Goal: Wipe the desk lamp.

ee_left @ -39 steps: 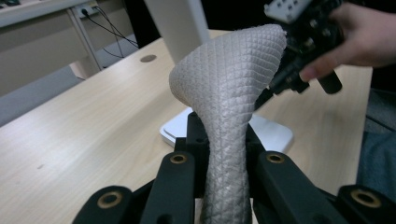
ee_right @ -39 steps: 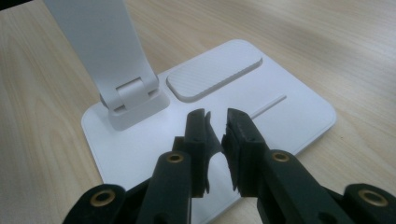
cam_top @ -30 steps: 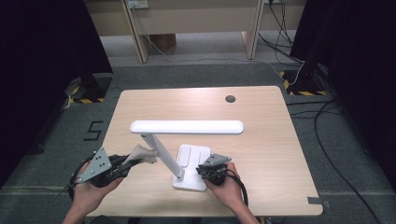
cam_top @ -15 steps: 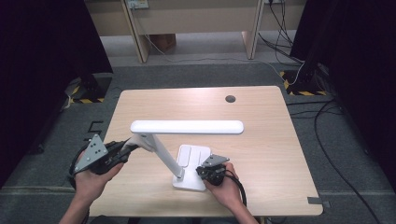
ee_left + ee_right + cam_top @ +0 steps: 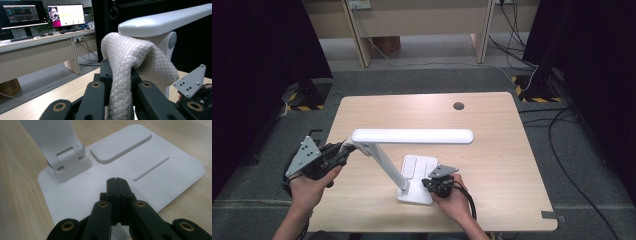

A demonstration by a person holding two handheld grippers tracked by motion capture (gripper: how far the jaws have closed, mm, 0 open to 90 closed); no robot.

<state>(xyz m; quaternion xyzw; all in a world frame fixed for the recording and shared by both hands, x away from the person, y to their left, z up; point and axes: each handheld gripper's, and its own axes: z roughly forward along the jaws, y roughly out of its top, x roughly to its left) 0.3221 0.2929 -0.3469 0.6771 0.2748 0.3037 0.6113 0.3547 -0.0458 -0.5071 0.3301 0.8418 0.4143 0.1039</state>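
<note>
Black jaws of the left gripper [image 5: 120, 82] are clamped on a quilted cloth [image 5: 135, 60], which presses against the white lamp [image 5: 412, 136] where its head meets its arm, at the table's [image 5: 492, 115] left edge. The right gripper [image 5: 116, 182] has just been closing; its jaws now meet with nothing between them, tips on the lamp's base [image 5: 160, 177].

both claws [image 5: 343, 156] [image 5: 116, 181] closed, forearms low
</note>
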